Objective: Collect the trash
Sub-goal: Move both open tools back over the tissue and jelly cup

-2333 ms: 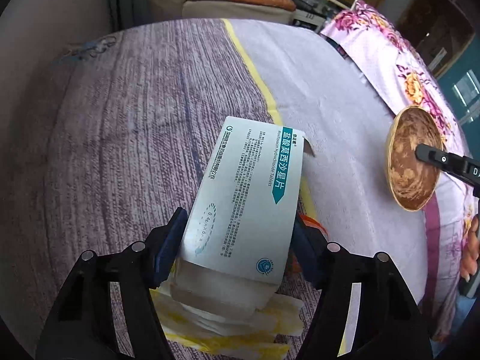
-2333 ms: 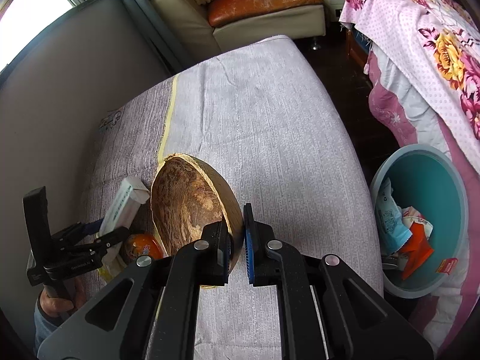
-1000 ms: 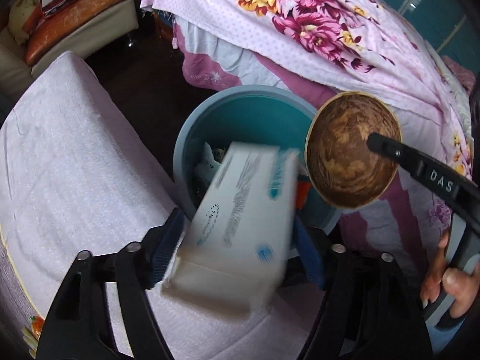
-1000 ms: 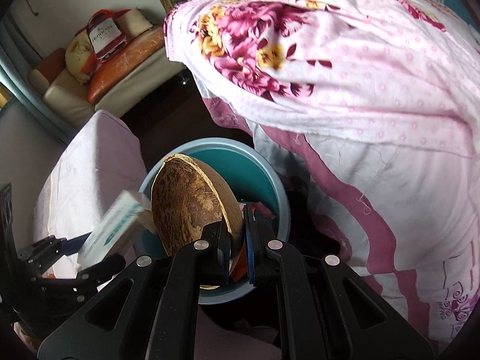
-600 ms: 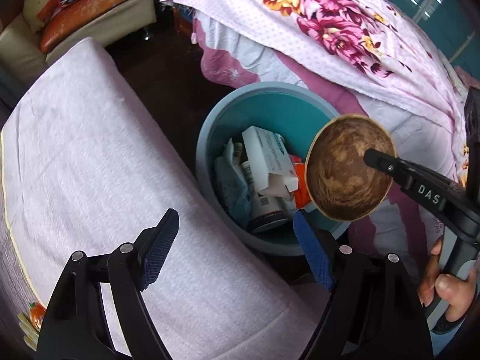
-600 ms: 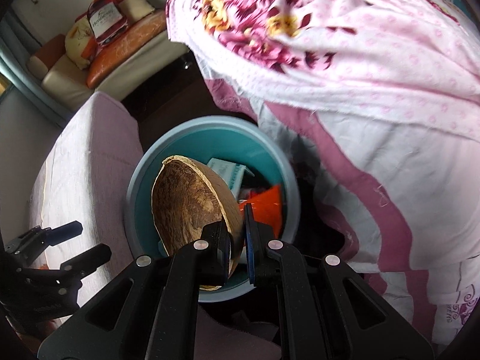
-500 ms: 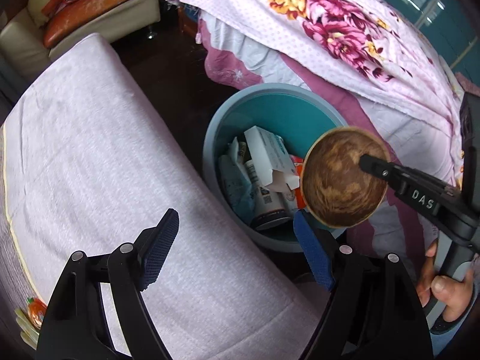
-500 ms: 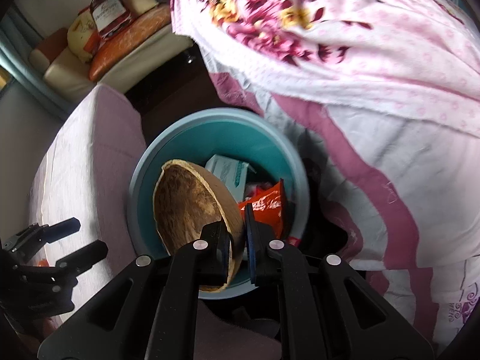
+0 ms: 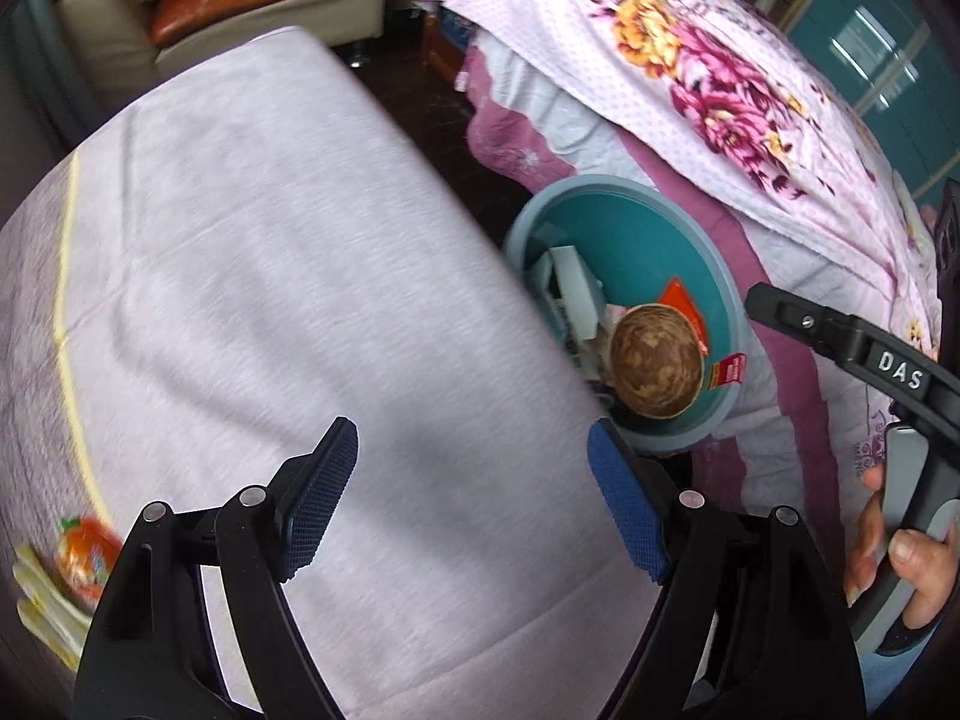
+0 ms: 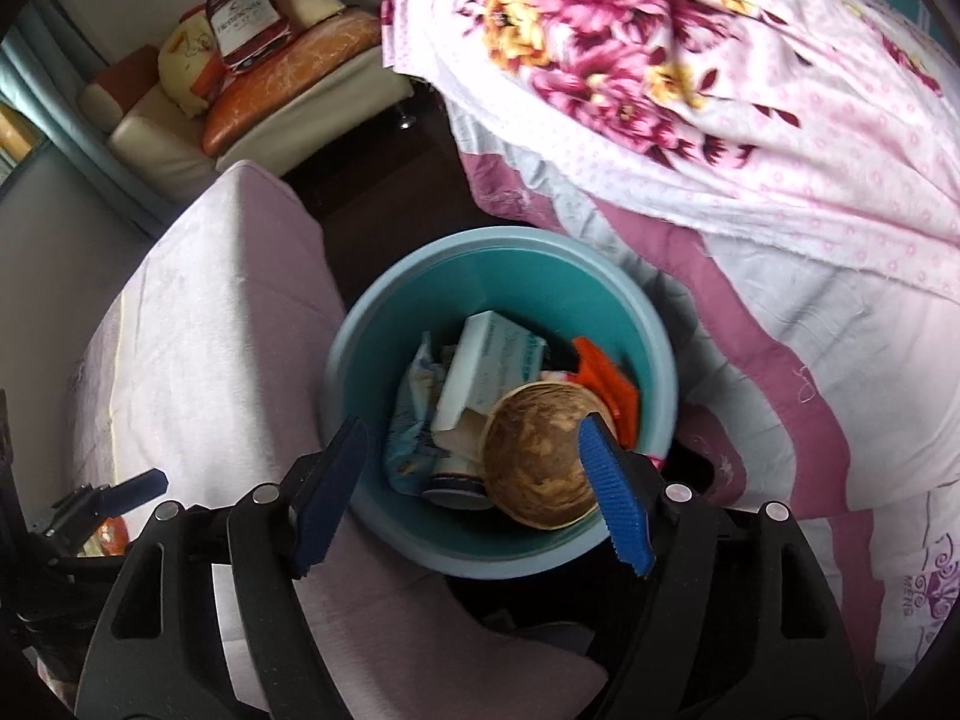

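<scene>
A teal bin (image 10: 384, 324) (image 9: 666, 240) stands on the floor between the grey bed and the flowered bed. Inside lie a brown coconut shell (image 10: 534, 468) (image 9: 654, 369), a white medicine box (image 10: 492, 372) (image 9: 576, 288), a blue-white wrapper (image 10: 414, 420) and an orange packet (image 10: 606, 384). My right gripper (image 10: 474, 489) hangs over the bin with its jaws opening wide; the shell lies loose below them. My left gripper (image 9: 474, 501) is open and empty above the grey bedspread (image 9: 240, 240). At the bedspread's lower left edge lie an orange packet (image 9: 87, 546) and yellow wrappers (image 9: 42, 618).
A bed with a pink flowered quilt (image 10: 720, 90) fills the right side. A cream and orange sofa (image 10: 258, 90) with cushions and a box stands at the back. Dark floor (image 10: 384, 180) lies between the beds. A person's hand (image 9: 900, 564) grips the right tool's handle.
The left gripper let the medicine box fall into the bin, then swung back over the grey bed. The right jaws opened and the coconut shell dropped into the bin.
</scene>
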Tool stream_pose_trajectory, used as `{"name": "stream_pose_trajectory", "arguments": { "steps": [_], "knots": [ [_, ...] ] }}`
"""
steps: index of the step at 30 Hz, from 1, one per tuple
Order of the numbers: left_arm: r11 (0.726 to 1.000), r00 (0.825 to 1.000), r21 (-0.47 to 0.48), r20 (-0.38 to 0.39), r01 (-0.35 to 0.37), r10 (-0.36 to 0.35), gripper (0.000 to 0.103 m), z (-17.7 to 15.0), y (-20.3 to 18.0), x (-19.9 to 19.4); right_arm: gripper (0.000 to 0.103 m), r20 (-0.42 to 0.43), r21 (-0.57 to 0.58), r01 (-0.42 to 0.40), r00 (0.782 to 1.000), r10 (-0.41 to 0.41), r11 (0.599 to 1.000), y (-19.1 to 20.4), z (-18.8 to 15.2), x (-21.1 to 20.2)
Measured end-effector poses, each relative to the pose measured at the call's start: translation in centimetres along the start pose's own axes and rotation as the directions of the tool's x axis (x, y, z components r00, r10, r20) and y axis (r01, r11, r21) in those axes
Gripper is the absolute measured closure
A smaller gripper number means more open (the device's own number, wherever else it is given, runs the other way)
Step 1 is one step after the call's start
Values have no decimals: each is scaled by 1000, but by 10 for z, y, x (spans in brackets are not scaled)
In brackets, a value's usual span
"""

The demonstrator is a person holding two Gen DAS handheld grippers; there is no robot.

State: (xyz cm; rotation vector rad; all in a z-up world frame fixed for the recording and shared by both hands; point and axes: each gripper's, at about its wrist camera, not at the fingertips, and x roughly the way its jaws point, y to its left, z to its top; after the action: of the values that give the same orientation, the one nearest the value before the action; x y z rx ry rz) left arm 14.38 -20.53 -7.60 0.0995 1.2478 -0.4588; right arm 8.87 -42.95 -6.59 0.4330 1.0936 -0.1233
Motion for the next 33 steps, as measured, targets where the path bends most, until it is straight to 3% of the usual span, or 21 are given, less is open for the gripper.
{"name": "stream_pose_trajectory", "arguments": {
  "steps": [10,16,22,27,30,33],
  "knots": [
    [987,999,-158,31,-22,27,23,-45,78,-31,29,-26,-133,-49,999,46,990,71,-17,-9],
    [961,996,-270,48,-57,72,23,-78,131,-55,27,-63,-230,-82,996,69,970,127,-38,-9],
    [906,988,-410,57,-107,142,23,-118,181,-79,27,-115,-319,-120,990,87,940,179,-58,-3],
    [818,974,-550,35,-169,225,23,-152,219,-91,27,-151,-380,-151,983,100,913,216,-74,3],
    [778,978,-610,25,-150,207,23,-161,230,-86,27,-179,-404,-174,978,108,898,236,-82,8],
    [771,980,-621,25,-140,199,23,-162,234,-83,27,-193,-422,-181,975,107,888,247,-86,10]
  ]
}}
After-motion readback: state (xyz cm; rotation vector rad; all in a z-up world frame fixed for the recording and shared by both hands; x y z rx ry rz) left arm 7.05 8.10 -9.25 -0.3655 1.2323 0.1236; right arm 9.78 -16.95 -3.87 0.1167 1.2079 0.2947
